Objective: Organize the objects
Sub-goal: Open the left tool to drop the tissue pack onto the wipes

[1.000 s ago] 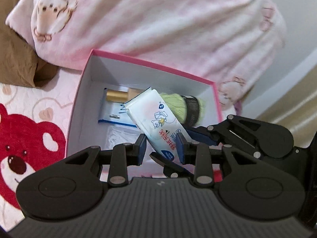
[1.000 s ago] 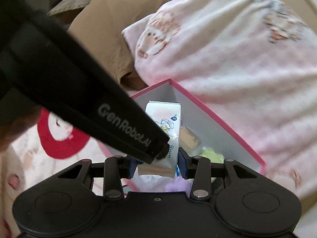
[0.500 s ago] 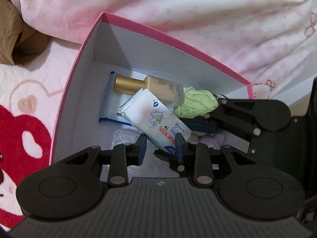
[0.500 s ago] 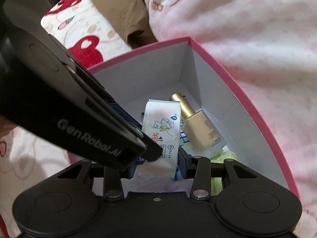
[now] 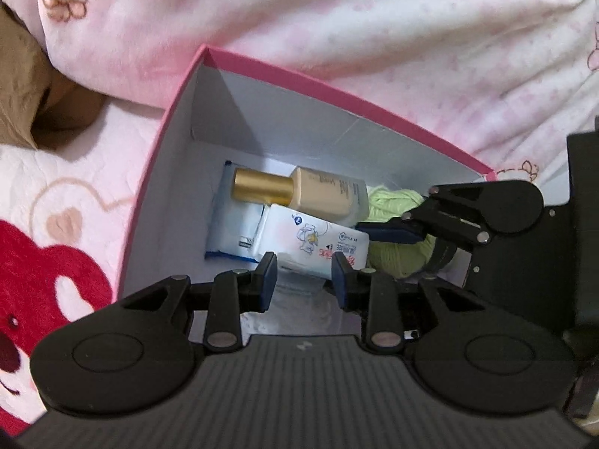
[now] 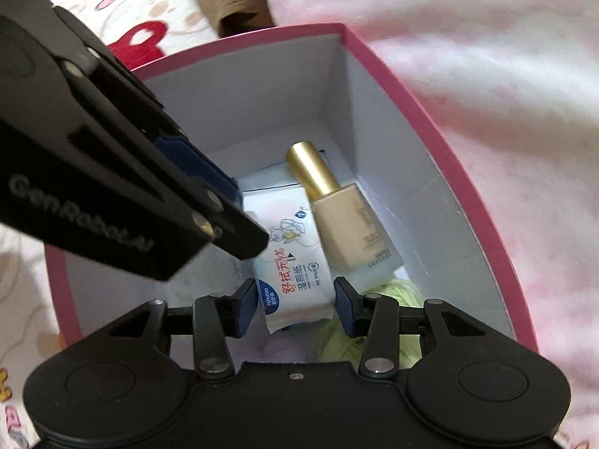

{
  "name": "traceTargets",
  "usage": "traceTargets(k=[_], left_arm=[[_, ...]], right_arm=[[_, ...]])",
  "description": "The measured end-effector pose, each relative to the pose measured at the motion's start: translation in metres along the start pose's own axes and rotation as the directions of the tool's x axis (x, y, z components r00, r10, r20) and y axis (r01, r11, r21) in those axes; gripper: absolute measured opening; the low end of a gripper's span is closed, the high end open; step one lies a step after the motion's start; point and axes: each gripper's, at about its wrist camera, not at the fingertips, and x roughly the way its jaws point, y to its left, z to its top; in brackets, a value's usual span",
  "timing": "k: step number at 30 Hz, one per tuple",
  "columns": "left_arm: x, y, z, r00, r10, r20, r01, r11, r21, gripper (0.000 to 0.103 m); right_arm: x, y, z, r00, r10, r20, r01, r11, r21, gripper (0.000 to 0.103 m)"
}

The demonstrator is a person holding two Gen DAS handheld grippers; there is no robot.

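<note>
A pink-rimmed box (image 5: 337, 91) with white walls (image 6: 397, 86) holds a white wet-wipes pack (image 5: 310, 239) (image 6: 292, 258), a gold-capped foundation bottle (image 5: 299, 192) (image 6: 337, 209), a flat blue-edged wipes pack (image 5: 230, 220) and green yarn (image 5: 397, 250) (image 6: 393, 288). Both grippers reach into the box. My left gripper (image 5: 305, 278) is open just above the white pack. My right gripper (image 6: 295, 301) is open with its jaws on either side of the pack's end, a small gap showing on each side. The pack lies on the other items.
A pink printed blanket (image 5: 374, 18) is bunched behind the box. A brown cushion (image 5: 18, 86) lies at the left. The box stands on a bedsheet with a red bear print (image 5: 45, 262). A pale purple item (image 6: 280, 348) lies low in the box.
Both grippers lowered the white wipes pack into the box. Their jaws, shut on it before, have opened, and the pack now lies flat beside the bottle.
</note>
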Motion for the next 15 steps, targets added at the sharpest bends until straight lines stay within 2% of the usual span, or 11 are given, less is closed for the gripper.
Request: traceTargets(k=[4,7,10,15], left_arm=[[-0.009,0.002,0.000,1.000,0.014,0.017,-0.014,1.000,0.000,0.037],[-0.016,0.004,0.001,0.999,0.034,0.016,-0.034,0.999,0.016,0.041],[-0.025,0.000,0.003,0.999,0.051,0.013,-0.052,0.998,0.039,0.041],[-0.049,-0.014,-0.002,0.999,0.052,0.008,-0.052,0.993,0.103,0.050]], right_arm=[[-0.008,0.003,-0.006,0.998,-0.057,0.011,0.055,0.995,0.084,0.054],[-0.029,0.010,-0.016,0.996,-0.062,0.071,0.051,0.987,0.149,0.065],[-0.053,0.019,-0.031,0.991,-0.070,0.113,0.042,0.973,0.228,0.065],[-0.098,0.035,-0.050,0.983,-0.090,0.160,0.032,0.943,0.332,0.065]])
